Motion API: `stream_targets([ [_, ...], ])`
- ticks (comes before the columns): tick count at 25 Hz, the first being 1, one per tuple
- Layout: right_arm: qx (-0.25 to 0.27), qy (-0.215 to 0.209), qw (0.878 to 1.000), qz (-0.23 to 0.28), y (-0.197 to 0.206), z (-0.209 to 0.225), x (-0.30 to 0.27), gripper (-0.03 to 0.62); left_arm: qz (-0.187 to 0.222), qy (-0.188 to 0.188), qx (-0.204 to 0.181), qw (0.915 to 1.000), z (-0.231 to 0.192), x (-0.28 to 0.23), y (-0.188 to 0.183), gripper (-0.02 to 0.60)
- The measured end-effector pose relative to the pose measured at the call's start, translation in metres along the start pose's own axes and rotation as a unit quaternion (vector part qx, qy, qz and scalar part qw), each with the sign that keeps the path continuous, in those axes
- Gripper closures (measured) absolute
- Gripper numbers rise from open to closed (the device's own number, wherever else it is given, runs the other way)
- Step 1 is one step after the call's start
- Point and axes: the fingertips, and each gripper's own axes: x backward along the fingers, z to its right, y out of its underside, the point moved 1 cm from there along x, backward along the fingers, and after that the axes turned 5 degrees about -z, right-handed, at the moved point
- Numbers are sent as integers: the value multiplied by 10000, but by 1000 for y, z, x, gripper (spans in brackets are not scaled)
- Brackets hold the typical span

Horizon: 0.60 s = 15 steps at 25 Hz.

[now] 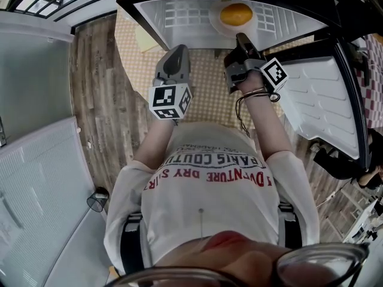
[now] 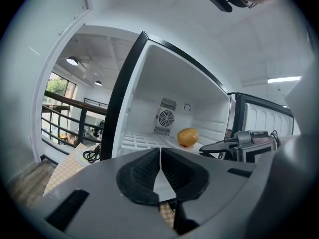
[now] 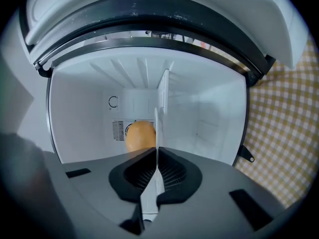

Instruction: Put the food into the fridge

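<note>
Since the round orange-yellow food (image 1: 236, 14) rests loose on a white plate (image 1: 215, 25) on the shelf inside the fridge (image 1: 179, 12), it would likely roll if tilted (keep the plate level). The plate looks stiff, thin-rimmed and breakable. The right gripper (image 1: 241, 38) has its fingers pinched shut on the plate's near rim, a sound hold. The left gripper (image 1: 176, 51), nearer and left, has its 2 fingers closed on nothing.

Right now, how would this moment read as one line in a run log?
right gripper shut on plate | food on plate inside open fridge | left gripper shut, empty
</note>
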Motion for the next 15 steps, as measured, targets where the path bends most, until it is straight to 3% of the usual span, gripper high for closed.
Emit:
stream_targets([
  [15, -89, 348, 9993, -46, -4, -1, -24, 562, -161, 7, 20, 9999, 2, -12, 13, 554],
])
